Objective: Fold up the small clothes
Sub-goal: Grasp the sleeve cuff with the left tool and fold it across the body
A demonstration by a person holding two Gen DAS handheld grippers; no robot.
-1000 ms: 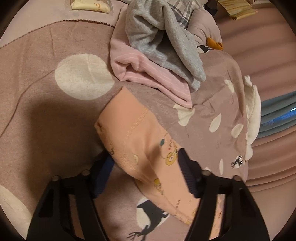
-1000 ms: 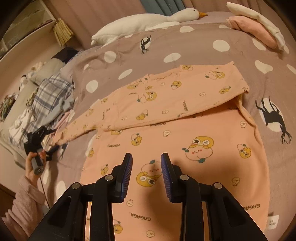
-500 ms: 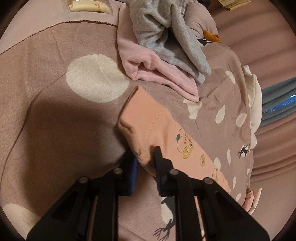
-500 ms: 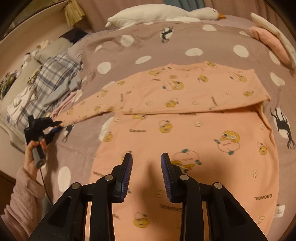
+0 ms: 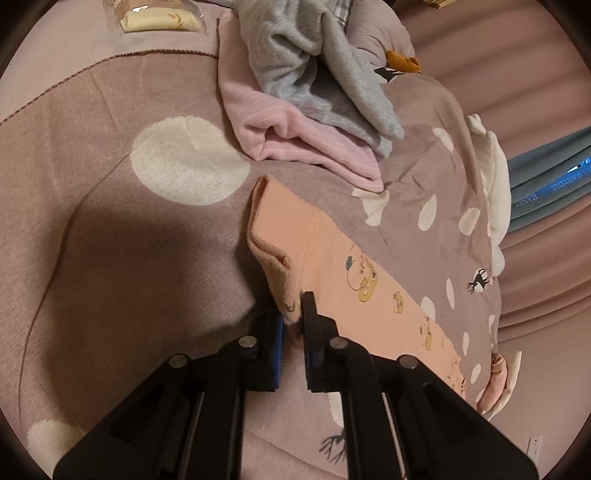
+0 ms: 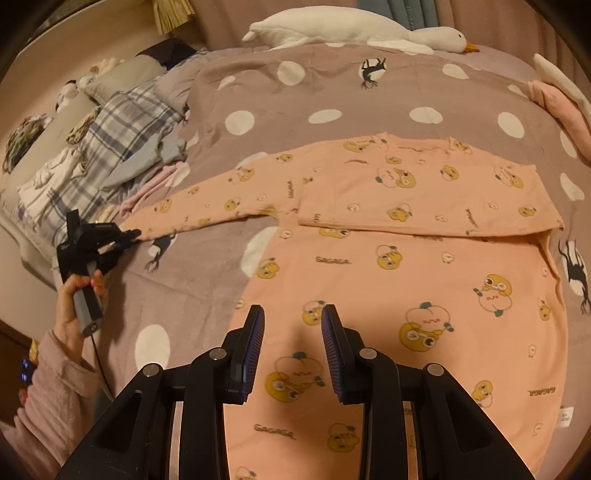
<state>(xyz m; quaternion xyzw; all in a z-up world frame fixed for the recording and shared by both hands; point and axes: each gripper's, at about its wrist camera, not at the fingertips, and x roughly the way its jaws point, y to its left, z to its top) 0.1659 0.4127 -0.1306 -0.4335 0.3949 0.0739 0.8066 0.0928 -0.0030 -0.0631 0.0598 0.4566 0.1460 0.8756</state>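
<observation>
A peach pyjama top (image 6: 424,280) with yellow cartoon prints lies flat on the spotted mauve blanket (image 6: 332,92). One sleeve is folded across its chest (image 6: 424,199). The other sleeve (image 6: 221,206) stretches out to the left. My left gripper (image 5: 291,314) is shut on that sleeve's cuff (image 5: 280,258), pinching its near edge between the blue pads. The right wrist view shows the same gripper (image 6: 129,236) at the sleeve's tip, held by a hand (image 6: 74,295). My right gripper (image 6: 293,332) hangs open over the top's lower body, nothing between its fingers.
A pink garment (image 5: 295,155) and a grey one (image 5: 314,74) are piled just beyond the cuff. Plaid clothes (image 6: 110,147) lie at the left, a white goose plush (image 6: 351,29) along the far edge, and a folded pink item (image 6: 557,107) at the right.
My left gripper went from wide open around the cuff to shut on it, and the cuff bunched up. The right gripper drifted across the top towards its left side, still open.
</observation>
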